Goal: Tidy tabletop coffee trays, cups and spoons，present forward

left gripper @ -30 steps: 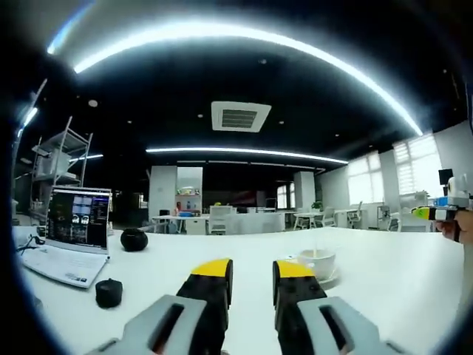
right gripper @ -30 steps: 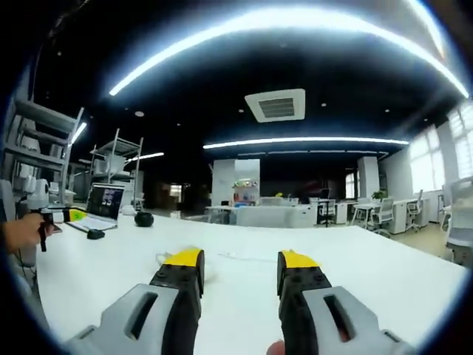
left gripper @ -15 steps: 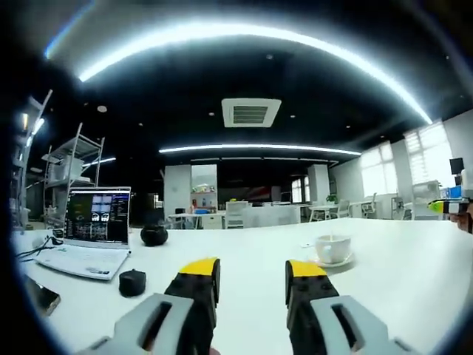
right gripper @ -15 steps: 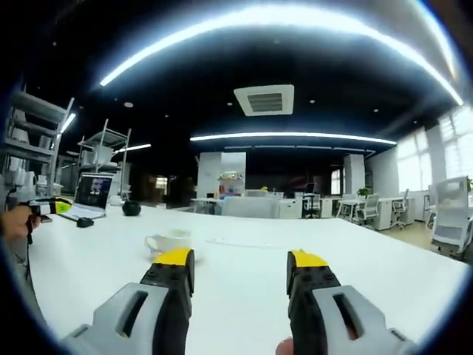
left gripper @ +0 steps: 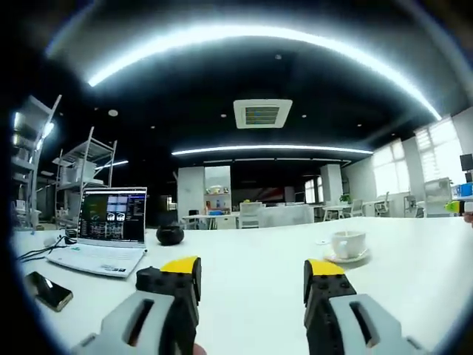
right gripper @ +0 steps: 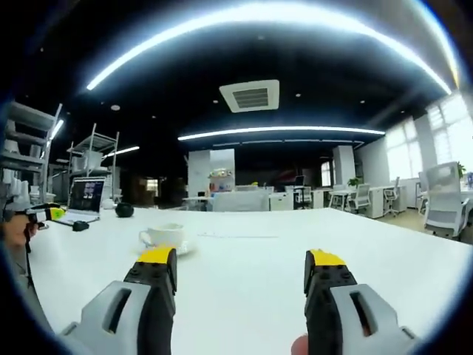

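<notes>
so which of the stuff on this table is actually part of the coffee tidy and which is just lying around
Part of the job:
white cup
saucer under it

Just lying about:
open laptop
phone
round black object behind the laptop
small black object near the laptop
cables

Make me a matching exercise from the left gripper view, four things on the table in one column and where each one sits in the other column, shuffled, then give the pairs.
Things:
1. laptop
2. phone
3. coffee cup
4. round black object

Places:
A. on a saucer, to the right of the jaws
B. flat on the table near the view's lower left edge
C. just right of the laptop, farther back
D. open, screen lit, left of the jaws

Pairs: 1-D, 2-B, 3-A, 4-C
</notes>
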A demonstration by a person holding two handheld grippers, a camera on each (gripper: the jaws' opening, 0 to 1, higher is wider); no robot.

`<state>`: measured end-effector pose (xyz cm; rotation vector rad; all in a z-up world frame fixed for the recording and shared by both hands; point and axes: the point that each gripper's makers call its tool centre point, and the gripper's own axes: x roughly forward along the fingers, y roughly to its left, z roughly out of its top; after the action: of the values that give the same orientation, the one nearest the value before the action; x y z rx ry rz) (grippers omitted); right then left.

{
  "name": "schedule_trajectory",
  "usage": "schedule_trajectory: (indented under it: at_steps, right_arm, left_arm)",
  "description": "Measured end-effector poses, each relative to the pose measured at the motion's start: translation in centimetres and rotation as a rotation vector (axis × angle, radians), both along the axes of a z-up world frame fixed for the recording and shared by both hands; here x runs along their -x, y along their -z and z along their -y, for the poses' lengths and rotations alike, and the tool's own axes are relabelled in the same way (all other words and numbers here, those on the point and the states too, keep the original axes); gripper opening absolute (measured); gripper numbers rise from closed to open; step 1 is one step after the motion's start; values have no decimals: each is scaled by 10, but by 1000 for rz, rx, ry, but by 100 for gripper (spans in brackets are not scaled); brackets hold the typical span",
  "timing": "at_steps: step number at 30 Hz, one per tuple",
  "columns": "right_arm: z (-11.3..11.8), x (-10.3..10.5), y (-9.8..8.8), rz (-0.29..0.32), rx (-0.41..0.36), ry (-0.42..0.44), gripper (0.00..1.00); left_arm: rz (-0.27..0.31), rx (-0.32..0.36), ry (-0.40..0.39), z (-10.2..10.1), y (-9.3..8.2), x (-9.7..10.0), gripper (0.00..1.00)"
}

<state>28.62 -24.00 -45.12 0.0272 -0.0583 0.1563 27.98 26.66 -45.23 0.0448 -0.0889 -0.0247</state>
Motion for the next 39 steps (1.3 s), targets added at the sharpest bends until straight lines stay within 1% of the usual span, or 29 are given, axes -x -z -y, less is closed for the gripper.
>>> schedule_trajectory:
  at_steps: [4, 9, 13, 28, 35, 39]
  right_arm:
    - [1, -1, 0, -7, 13, 6, 72]
    - [2, -3, -5, 1, 11, 13, 73]
    - [-1, -6, -5, 1, 20, 13, 73]
    - [-3, -13, 3, -16, 23, 20, 70]
    - [-6, -17, 8, -25, 23, 20, 69]
    - [-9, -20, 10, -28, 21, 19, 69]
  left_arm:
    - [2, 2, -12, -5, 1, 0, 57]
    - [1, 11, -25, -10, 1, 0, 57]
    - [-2, 11, -23, -10, 2, -2, 57]
    - [6, 5, -23, -6, -2, -6, 56]
    - [-6, 13, -32, -8, 4, -8, 56]
    - [-9, 13, -33, -9, 5, -10, 56]
